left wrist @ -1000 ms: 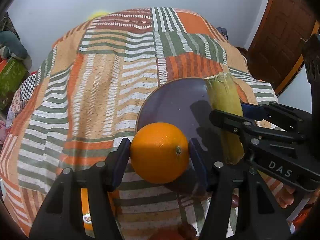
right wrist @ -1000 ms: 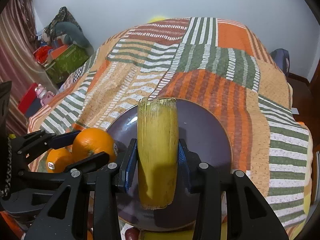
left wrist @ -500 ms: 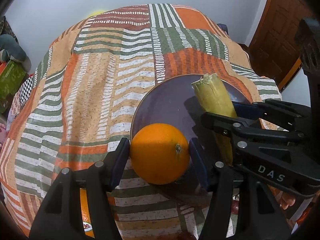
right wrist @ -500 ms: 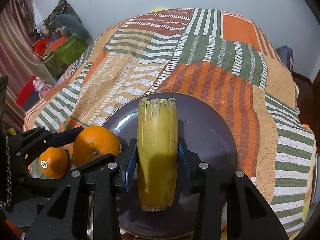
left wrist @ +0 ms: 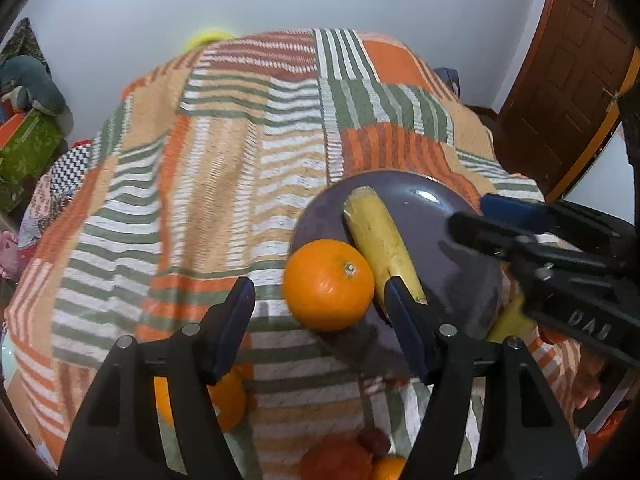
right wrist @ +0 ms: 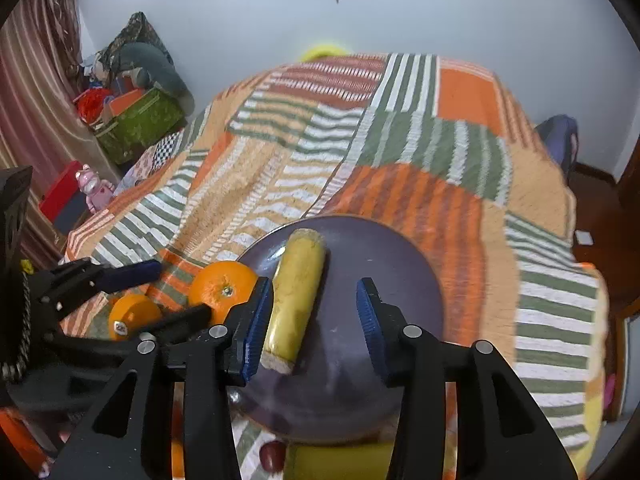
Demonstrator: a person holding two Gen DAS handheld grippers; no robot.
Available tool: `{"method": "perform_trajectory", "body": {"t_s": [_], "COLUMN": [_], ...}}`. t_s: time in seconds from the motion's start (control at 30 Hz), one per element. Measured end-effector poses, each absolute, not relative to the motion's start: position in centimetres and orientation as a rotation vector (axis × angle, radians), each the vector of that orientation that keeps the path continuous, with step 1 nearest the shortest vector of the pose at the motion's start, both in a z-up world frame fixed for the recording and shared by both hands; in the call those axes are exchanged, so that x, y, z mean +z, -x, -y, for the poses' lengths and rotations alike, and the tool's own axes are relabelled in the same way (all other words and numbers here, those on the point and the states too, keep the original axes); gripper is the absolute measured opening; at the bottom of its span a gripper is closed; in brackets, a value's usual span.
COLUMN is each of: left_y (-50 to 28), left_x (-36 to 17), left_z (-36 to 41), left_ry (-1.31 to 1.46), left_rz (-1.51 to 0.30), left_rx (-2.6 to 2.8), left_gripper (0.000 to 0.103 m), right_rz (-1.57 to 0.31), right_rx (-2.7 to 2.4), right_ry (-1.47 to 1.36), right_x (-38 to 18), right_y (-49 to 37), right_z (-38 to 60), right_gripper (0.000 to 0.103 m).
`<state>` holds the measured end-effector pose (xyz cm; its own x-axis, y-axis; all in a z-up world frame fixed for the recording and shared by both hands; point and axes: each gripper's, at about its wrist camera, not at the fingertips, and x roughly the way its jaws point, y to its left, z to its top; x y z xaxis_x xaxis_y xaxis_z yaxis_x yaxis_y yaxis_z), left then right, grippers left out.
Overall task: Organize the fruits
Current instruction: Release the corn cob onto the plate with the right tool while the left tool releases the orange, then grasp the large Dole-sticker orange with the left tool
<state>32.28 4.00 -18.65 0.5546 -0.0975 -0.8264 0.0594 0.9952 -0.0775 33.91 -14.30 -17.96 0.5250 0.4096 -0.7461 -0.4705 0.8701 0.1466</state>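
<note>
A round orange sits at the dark plate's lower-left rim, frame centre. A yellow corn-like piece lies diagonally on the plate, touching the orange.

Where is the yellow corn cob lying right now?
The corn cob lies on the dark purple plate, toward its left side in the right wrist view, right beside the orange at the plate's left edge.

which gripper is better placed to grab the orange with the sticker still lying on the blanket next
Left, probably. The stickered orange lies on the striped blanket beside the left hand-held gripper, whose jaws have just opened off the round orange. The right hand-held gripper, also just opened, hangs over the purple plate.
</note>
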Motion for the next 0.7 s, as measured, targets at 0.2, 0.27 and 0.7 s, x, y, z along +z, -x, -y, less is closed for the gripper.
{"method": "perform_trajectory", "body": {"t_s": [0.2,0.27,0.7], "left_y": [-28.9,-28.0,-24.2], "left_x": [-16.4,-16.0,-18.3], "left_z": [-6.3,-7.1,-12.3], "left_ry": [0.037,0.032,0.051], "left_rz": [-0.935,-0.931,-0.999], "left_rx": [-0.05,-0.036,0.038], "left_gripper": [0.074,0.074,0.078], "right_rz": [-0.797,-0.784,-0.817], "right_rx": [0.482,0.472,0.364], "right_ry": [0.064,0.061,0.083], "right_x": [-15.5,-14.9,-16.8], "right_y": [-31.1,-30.3,-26.8], "right_z": [16.5,17.0,20.9], "right_gripper": [0.052,0.054,0.063]}}
